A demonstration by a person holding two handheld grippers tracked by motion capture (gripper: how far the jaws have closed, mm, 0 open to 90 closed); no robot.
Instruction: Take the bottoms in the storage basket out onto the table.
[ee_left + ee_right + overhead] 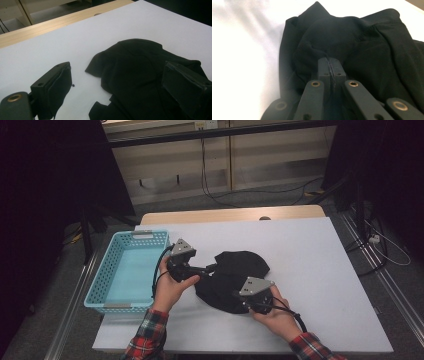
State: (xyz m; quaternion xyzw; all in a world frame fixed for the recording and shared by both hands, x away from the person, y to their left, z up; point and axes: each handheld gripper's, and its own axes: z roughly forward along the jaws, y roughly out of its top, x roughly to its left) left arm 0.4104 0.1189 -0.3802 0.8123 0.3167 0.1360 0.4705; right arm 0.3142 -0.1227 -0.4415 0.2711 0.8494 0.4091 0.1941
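White sheeting covers the table, with a wooden edge showing along its far side and cables trailing on the floor beyond. On the middle of this surface lies a crumpled black garment. To its left, at the table's edge, stands a light blue plastic basket. The left gripper has its jaws spread wide, one over bare table and the other over the cloth. The right gripper is pinched together on a fold at the garment's near edge. Plaid sleeves enter from the bottom.
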